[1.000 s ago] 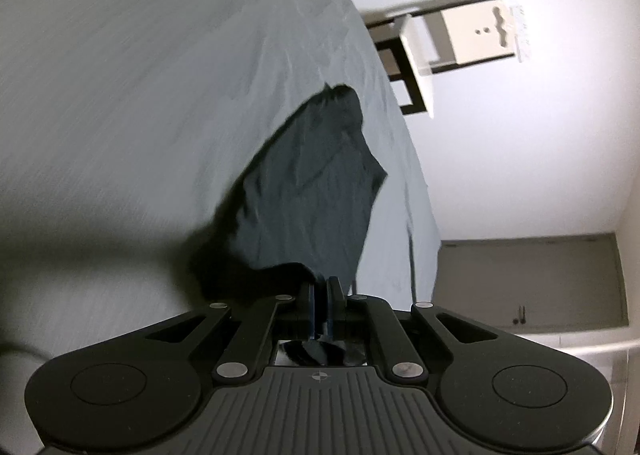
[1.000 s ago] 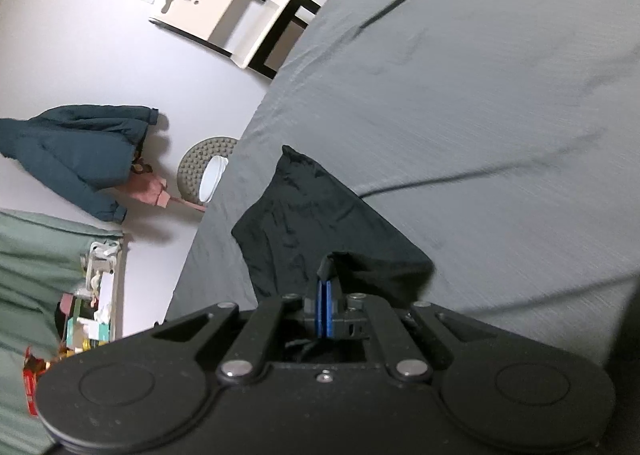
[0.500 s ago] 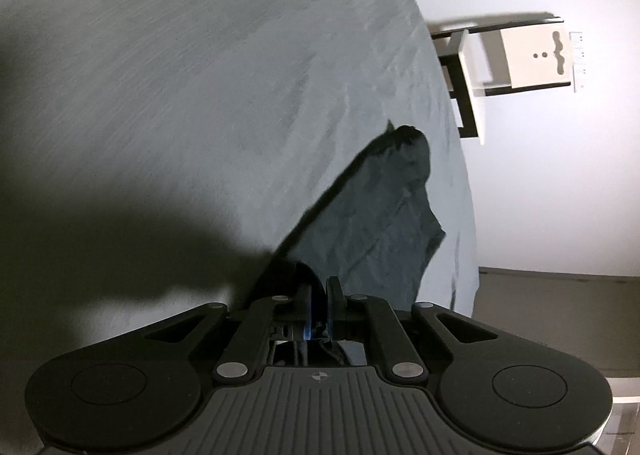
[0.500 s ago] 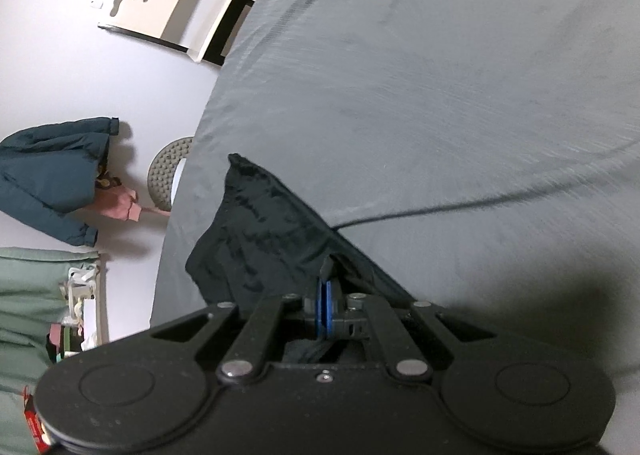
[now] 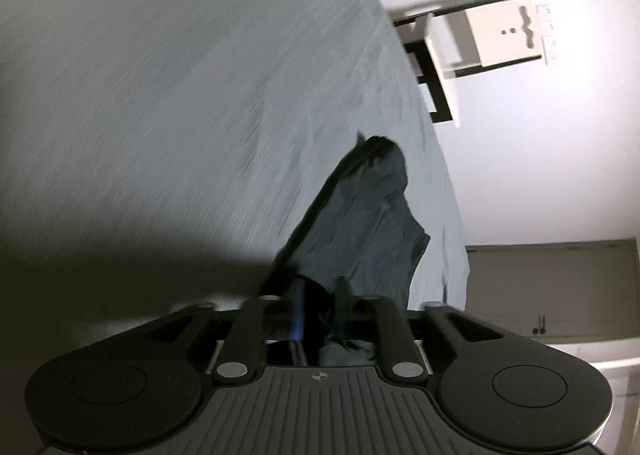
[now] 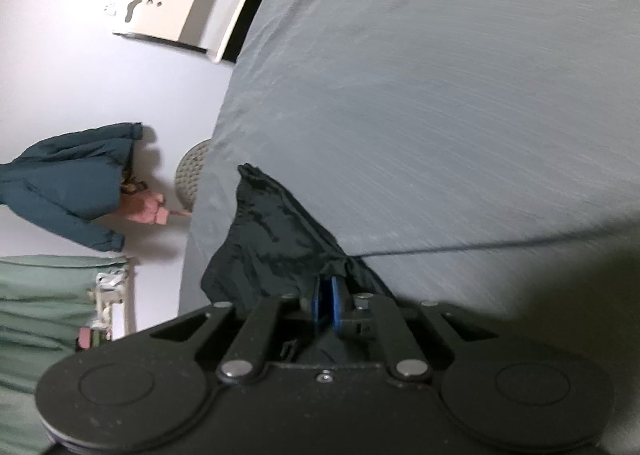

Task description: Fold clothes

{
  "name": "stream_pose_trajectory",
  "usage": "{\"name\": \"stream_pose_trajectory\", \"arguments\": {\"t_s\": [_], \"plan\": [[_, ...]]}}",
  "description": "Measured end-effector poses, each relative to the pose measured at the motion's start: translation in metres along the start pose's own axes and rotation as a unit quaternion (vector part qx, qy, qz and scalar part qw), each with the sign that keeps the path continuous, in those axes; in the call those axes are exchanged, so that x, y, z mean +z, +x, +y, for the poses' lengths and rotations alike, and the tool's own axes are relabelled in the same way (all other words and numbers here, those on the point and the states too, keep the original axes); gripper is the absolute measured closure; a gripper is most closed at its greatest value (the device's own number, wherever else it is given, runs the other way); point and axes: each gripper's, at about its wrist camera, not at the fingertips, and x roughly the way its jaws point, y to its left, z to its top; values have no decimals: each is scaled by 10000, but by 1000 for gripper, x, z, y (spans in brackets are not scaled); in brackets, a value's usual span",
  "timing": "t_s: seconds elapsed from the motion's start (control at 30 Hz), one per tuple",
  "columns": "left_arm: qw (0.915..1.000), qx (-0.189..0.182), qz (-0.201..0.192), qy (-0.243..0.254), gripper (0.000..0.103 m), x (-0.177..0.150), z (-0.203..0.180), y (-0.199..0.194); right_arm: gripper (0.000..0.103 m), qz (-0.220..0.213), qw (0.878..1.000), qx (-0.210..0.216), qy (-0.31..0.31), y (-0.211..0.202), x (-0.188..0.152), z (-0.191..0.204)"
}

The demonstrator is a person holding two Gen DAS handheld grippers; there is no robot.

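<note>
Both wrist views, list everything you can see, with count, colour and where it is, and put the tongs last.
dark garment: one, black to dark teal, hanging from both tongs over the bed's edge
bed sheet: one, grey, wrinkled, fills most of both views
chair: one, white and black, on the floor beside the bed
jacket: one, dark teal, on the floor, right wrist view
round basket: one, grey, partly hidden behind the bed's edge
pink item: one, beside the jacket, too blurred to name
green fabric: one, at the left edge, right wrist view
cabinet: one, grey-brown, low on the wall, left wrist view
left tongs: black, blue pads, shut on the garment
right tongs: black, blue pads, shut on the garment
</note>
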Motion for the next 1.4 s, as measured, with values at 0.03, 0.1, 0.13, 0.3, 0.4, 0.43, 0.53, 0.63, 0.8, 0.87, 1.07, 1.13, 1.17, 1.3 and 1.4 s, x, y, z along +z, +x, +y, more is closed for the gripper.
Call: {"name": "stream_pose_trajectory", "arguments": {"t_s": [0.03, 0.1, 0.13, 0.3, 0.4, 0.43, 0.53, 0.63, 0.8, 0.87, 1.07, 1.13, 1.17, 1.3, 1.4], "plan": [[9999, 15, -50, 107, 35, 1, -3, -2, 85, -8, 10000, 59, -35, -2, 0, 1], [9991, 33, -225, 344, 18, 1, -8, -10, 70, -28, 9997, 191, -140, -9, 0, 5], [9983, 44, -311, 483, 18, 1, -11, -15, 69, -40, 9994, 262, -207, -13, 0, 7], [9930, -68, -287, 1146, 18, -8, -18, -36, 67, 16, 9957, 315, -865, -38, -2, 26], [9848, 30, -292, 1713, 18, -20, -23, -46, 61, 102, 9852, -34, -1709, -52, -6, 43], [9807, 76, -307, 1929, 18, -24, -24, -49, 61, 33, 9749, -280, -2208, -56, -9, 51], [9707, 271, -357, 2362, 18, -29, -27, -51, 62, -271, 9358, -926, -3391, -59, -19, 68], [9625, 376, -297, 2669, 22, -32, -30, -48, 63, -172, 9211, -865, -3791, -55, -18, 69], [9569, 507, -14, 2860, 43, -37, -30, -35, 69, 32, 9147, -839, -3954, -40, -14, 60], [9552, 444, 20, 2926, 53, -41, -30, -31, 69, 41, 9059, -987, -4119, -35, -19, 60], [9434, 638, -176, 3250, 69, -50, -34, -28, 70, 48, 8816, -1076, -4595, -28, -33, 64], [9414, 650, -236, 3303, 72, -51, -36, -27, 72, 57, 8677, -1118, -4843, -26, -40, 67], [9404, 640, -237, 3331, 72, -51, -36, -28, 77, 62, 8583, -1154, -4999, -24, -44, 69], [9381, 609, -198, 3403, 78, -53, -38, -24, 82, 168, 8454, -1226, -5196, -13, -50, 69], [9377, 632, -188, 3412, 95, -53, -39, -21, 91, 184, 8458, -1285, -5174, -9, -50, 65]]}}
